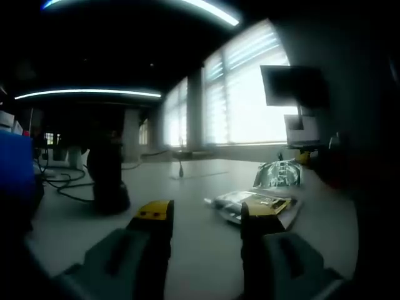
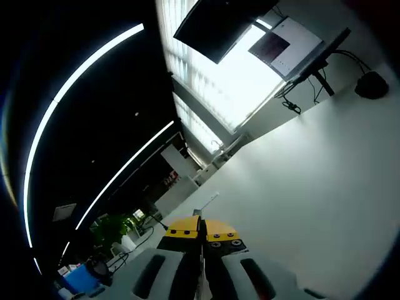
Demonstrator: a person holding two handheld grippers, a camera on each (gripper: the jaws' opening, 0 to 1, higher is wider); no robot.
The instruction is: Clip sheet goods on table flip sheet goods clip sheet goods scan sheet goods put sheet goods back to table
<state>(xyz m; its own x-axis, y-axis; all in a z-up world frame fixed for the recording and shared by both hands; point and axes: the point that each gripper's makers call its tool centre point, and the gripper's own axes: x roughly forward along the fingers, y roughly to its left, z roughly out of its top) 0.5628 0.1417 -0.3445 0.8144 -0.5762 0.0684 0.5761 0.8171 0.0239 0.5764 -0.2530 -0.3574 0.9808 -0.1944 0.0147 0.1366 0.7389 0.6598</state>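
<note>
Flat on table [image 1: 206,250], sheet goods [image 1: 253,205]

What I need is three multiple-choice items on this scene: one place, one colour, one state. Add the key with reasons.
1. Where does the flat shiny packet lie?
A. on the table
B. on a chair
C. on the floor

2. What colour are the left claw fingertips?
A. red
B. yellow
C. green

3. How does the left claw stand?
A. open
B. shut
C. shut on a cable

Key: A, the packet rests flat on the tabletop; B, both tips are yellow; A, bare table shows in the wide gap between its jaws.
</note>
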